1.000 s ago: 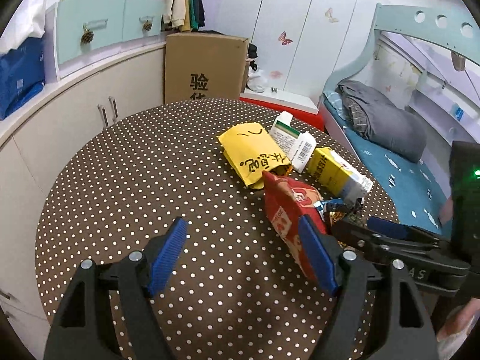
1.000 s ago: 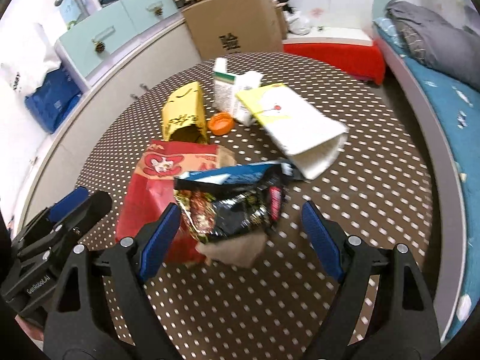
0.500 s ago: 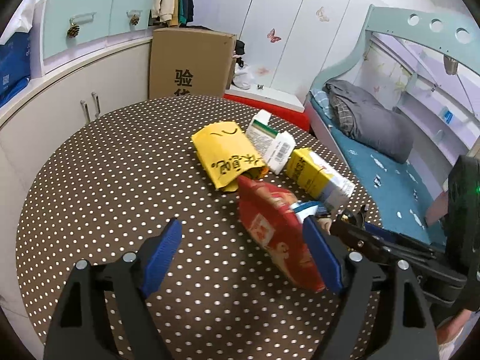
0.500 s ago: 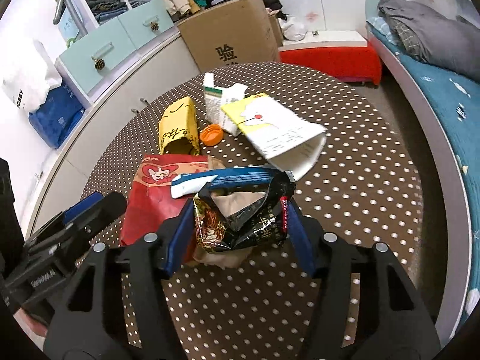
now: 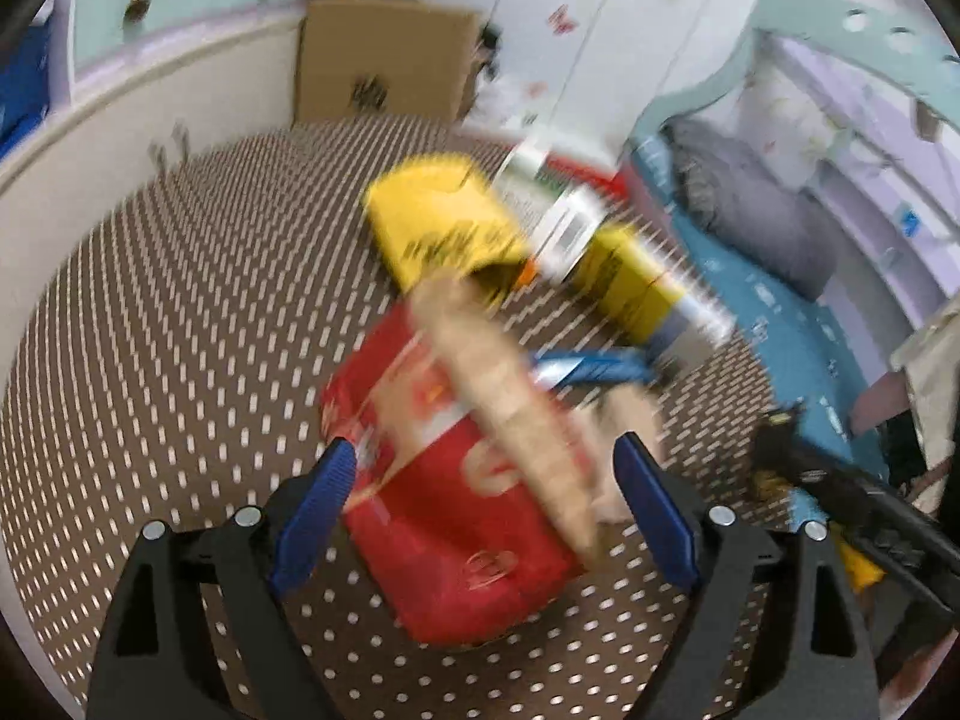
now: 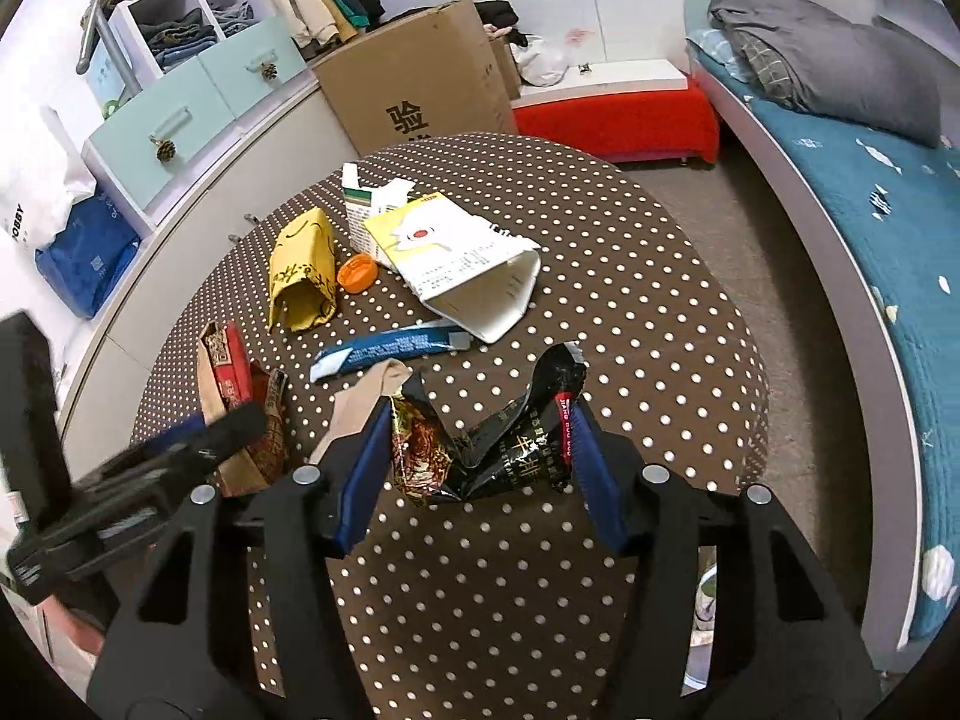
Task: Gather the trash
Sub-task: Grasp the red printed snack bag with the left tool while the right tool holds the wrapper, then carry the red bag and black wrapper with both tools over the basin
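Trash lies on a round brown polka-dot table [image 6: 660, 312]. My right gripper [image 6: 474, 474] is shut on a crumpled black snack wrapper [image 6: 480, 450] and holds it above the table. My left gripper [image 5: 480, 516] is open, its blue pads on either side of a red paper bag [image 5: 456, 504] with a tan lining; this view is blurred. The bag [image 6: 240, 396] stands at the left in the right wrist view, with the left gripper [image 6: 150, 474] at it. A blue wrapper [image 6: 384, 348], a yellow bag [image 6: 300, 276], an orange cap [image 6: 357, 273] and a white-yellow carton [image 6: 462, 264] lie beyond.
A green-white box [image 6: 360, 204] lies at the table's far side. A cardboard box [image 6: 414, 84] stands on the floor behind, cabinets [image 6: 180, 120] at the left, a bed [image 6: 870, 180] at the right, a red bench [image 6: 612, 120] beyond.
My right gripper has shut on the black wrapper and lifted it off the table. My left gripper has moved right and forward around the red bag, which now stands more upright.
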{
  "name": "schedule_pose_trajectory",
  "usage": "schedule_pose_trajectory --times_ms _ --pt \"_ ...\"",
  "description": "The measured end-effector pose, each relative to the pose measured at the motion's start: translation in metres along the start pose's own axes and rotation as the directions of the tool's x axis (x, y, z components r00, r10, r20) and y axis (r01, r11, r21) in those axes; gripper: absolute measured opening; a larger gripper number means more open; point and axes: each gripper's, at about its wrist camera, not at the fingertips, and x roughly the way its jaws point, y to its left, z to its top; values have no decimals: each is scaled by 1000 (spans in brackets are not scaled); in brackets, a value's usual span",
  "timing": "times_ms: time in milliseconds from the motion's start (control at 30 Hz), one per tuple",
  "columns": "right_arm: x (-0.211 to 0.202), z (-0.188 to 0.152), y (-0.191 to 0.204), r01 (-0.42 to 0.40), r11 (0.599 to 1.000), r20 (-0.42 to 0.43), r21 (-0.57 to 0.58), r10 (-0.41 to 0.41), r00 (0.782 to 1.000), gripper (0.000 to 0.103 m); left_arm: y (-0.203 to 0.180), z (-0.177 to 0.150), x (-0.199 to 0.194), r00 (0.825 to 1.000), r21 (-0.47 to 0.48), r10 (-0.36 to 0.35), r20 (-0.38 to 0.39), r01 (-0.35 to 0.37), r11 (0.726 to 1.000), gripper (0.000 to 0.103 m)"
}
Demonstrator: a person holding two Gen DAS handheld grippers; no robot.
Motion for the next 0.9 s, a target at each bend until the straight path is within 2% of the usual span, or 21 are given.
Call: schedule_pose_trajectory --times_ms 33,100,200,300,433,633,900 --pt "0 -1 0 1 1000 -2 -2 -1 1000 57 3 -2 3 1000 -15 26 4 -26 1000 91" --pt "0 -3 0 -1 1000 -7 -2 1 1000 57 10 -3 8 999 -42 30 15 -30 999 90" --pt "0 -7 1 4 1000 -17 -4 -4 1000 57 12 -3 7 998 -31 53 36 -52 998 80" --pt "-3 -12 1 4 1000 -19 -6 -4 1000 57 12 -6 -2 998 -13 23 50 -23 1000 79" --pt "-9 -15 0 10 1000 -11 2 -10 1000 57 10 -12 -17 995 13 52 82 -53 999 79" --pt "-32 -26 -2 21 1000 17 -5 -21 1000 57 -8 -22 -38 992 68 48 113 -56 996 79" --pt "-66 -44 -20 59 998 46 24 -60 997 57 -48 -40 -51 994 150 -2 113 -15 989 79"
